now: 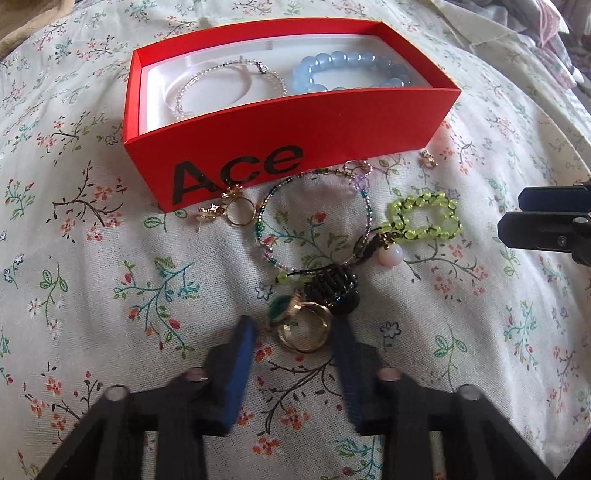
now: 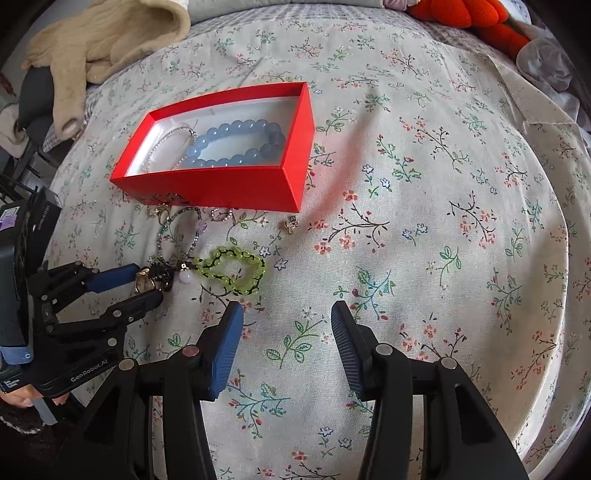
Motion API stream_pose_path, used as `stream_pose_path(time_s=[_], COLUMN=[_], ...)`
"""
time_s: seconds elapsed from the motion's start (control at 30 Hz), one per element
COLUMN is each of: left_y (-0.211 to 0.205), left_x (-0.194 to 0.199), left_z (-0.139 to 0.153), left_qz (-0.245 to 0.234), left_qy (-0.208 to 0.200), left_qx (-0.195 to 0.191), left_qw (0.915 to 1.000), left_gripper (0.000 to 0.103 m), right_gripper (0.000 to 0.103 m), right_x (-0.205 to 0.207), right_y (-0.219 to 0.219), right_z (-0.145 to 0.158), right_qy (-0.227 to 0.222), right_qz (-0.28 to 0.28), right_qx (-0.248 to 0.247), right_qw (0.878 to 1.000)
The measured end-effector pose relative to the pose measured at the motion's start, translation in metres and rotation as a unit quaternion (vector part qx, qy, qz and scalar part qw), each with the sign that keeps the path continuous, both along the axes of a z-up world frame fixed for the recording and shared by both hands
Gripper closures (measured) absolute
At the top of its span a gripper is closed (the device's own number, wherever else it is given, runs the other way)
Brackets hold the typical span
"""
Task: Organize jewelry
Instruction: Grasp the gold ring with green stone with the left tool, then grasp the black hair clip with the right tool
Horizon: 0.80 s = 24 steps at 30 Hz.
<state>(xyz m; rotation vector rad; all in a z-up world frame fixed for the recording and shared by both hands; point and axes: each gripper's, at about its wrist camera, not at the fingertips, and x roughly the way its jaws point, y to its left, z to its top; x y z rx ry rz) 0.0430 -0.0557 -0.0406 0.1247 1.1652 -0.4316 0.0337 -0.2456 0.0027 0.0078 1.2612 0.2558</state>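
Observation:
A red box (image 1: 295, 136) marked "Ace" holds a blue bead bracelet (image 1: 351, 70) and a clear bead bracelet (image 1: 221, 88); the box also shows in the right wrist view (image 2: 221, 188). In front of it on the floral cloth lie a gold ring with a green stone (image 1: 303, 328), a black beaded piece (image 1: 336, 288), a thin multicolour bracelet (image 1: 314, 218), a green bead bracelet (image 1: 424, 218) and small gold rings (image 1: 236, 212). My left gripper (image 1: 295, 332) is open, its fingers on either side of the gold ring. My right gripper (image 2: 286, 325) is open and empty over bare cloth.
A small gold earring (image 1: 428, 158) lies right of the box. A beige glove (image 2: 99, 40) and an orange plush (image 2: 472, 18) lie at the far edge of the cloth. The right gripper's fingers (image 1: 546, 218) show at the right edge of the left wrist view.

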Motion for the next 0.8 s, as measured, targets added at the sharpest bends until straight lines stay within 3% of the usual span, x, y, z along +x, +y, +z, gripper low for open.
stream_pose_path(time_s=[0.47, 0.57, 0.8], left_y=[0.052, 0.065, 0.092], left_x=[-0.003, -0.005, -0.012], left_z=[0.015, 0.015, 0.014], left_qz=[0.068, 0.076, 0.09], left_qy=[-0.003, -0.004, -0.004], left_qx=[-0.013, -0.01, -0.008], left_qw=[0.9976, 0.9971, 0.9959], left_gripper=[0.074, 0.074, 0.074], right_gripper=[0.051, 0.059, 0.064], right_x=[0.003, 0.0, 0.004], right_y=[0.062, 0.083, 0.114], right_z=[0.006, 0.005, -0.013], right_qy=[0.01, 0.016, 0.035], right_qz=[0.03, 0.048, 0.061], right_qx=[0.058, 0.074, 0.053], right_qw=[0.998, 0.996, 0.996])
